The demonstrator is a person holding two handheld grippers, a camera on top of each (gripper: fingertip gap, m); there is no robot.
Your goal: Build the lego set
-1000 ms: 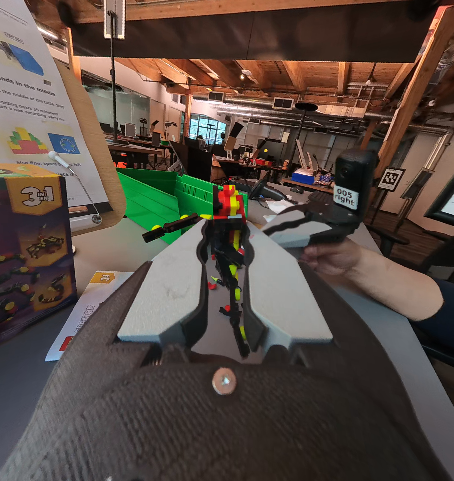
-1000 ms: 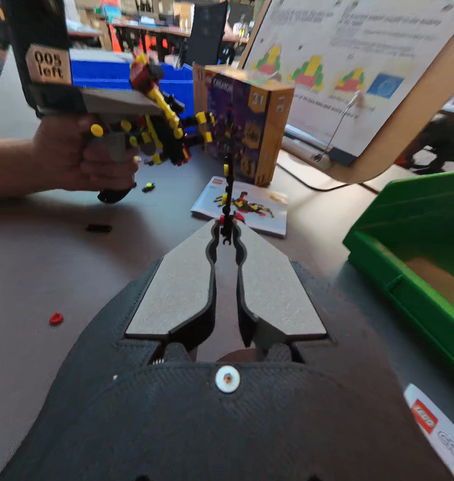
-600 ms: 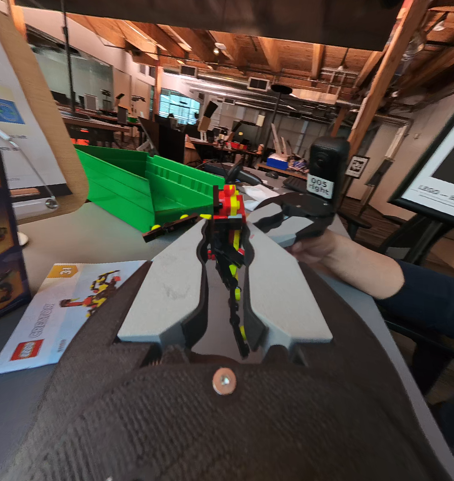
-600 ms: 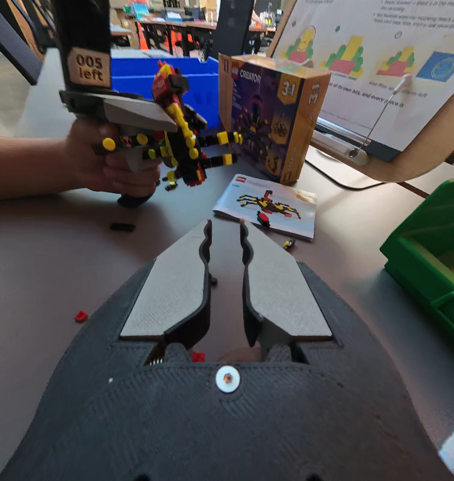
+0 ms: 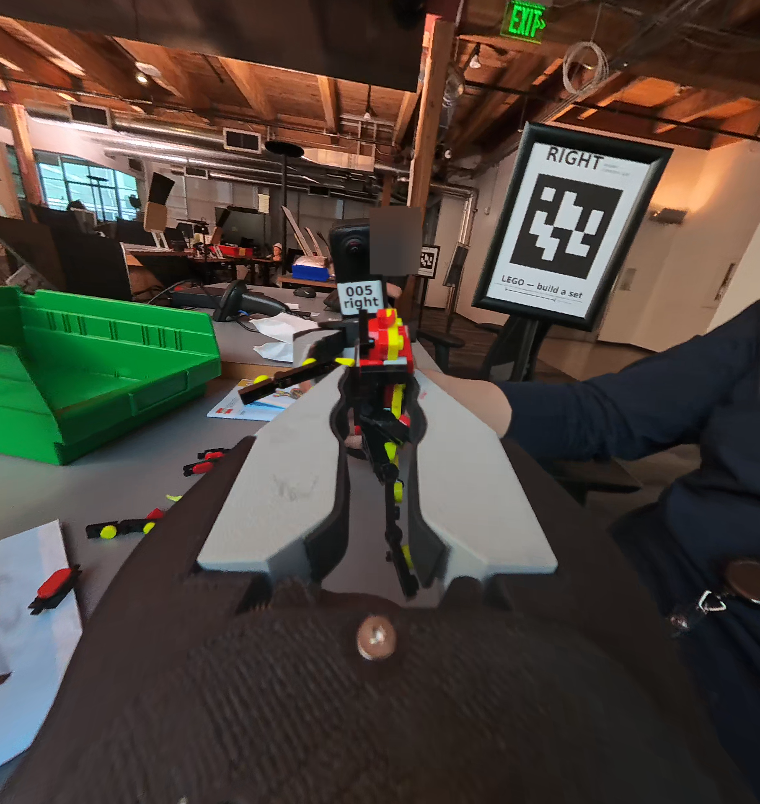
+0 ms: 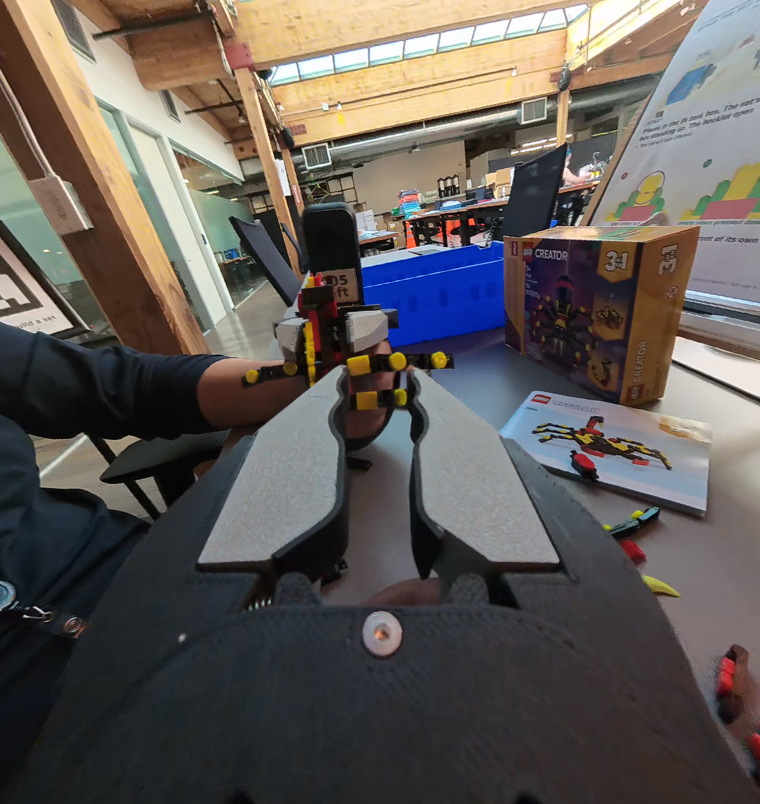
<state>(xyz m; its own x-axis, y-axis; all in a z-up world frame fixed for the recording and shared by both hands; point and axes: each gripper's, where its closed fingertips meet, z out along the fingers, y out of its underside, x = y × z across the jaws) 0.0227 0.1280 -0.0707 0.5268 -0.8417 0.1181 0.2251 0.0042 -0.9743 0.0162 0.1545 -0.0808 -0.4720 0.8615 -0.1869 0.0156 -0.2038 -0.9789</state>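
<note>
Right gripper (image 6: 378,387) now at model (image 5: 385,370) leg, mid-frame; jaws apart, apparently not gripping. Left gripper (image 5: 378,417) stays clamped on model.

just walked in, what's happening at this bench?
A person holds a gripper in each hand above a grey table. The left gripper is shut on a red, yellow and black brick model, lifted off the table. The right gripper is open, its fingertips either side of one of the model's black-and-yellow legs, not plainly pressing. Loose pieces, a booklet, the set's box and a green bin sit around.
</note>
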